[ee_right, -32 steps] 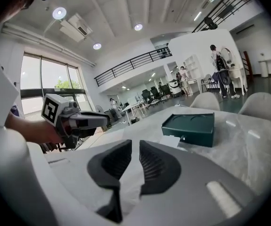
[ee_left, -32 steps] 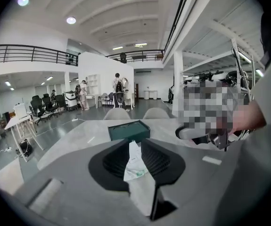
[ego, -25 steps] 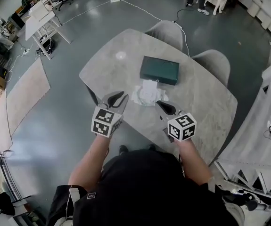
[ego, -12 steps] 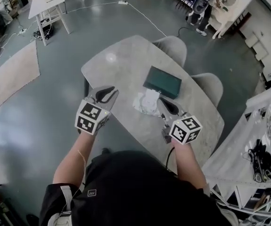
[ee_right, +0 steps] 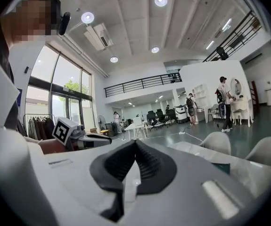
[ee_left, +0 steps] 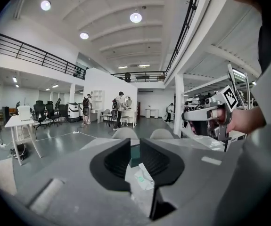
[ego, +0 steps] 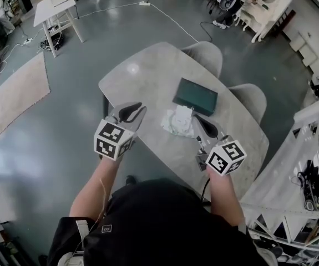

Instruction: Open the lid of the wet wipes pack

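The wet wipes pack [ego: 177, 121], white and crumpled, lies on the grey table [ego: 142, 76] just in front of a dark green box [ego: 195, 96]. Its lid is too small to make out. My left gripper [ego: 128, 112] hovers left of the pack, jaws a narrow gap apart and empty. In the left gripper view, the pack [ee_left: 143, 177] and the box [ee_left: 135, 156] show through that gap past the left gripper [ee_left: 135, 145]. My right gripper [ego: 206, 127] hangs just right of the pack. In the right gripper view the right gripper [ee_right: 135, 142] has its tips touching, holding nothing.
Two grey chairs [ego: 203, 51] [ego: 248, 96] stand at the table's far side. A white shelf rack [ego: 309, 148] rises close on the right. Open grey floor lies to the left, with a white desk [ego: 56, 10] and people far off.
Both grippers have lifted higher above the table, and the left one has drifted left, away from the pack. The pack and box lie as before.
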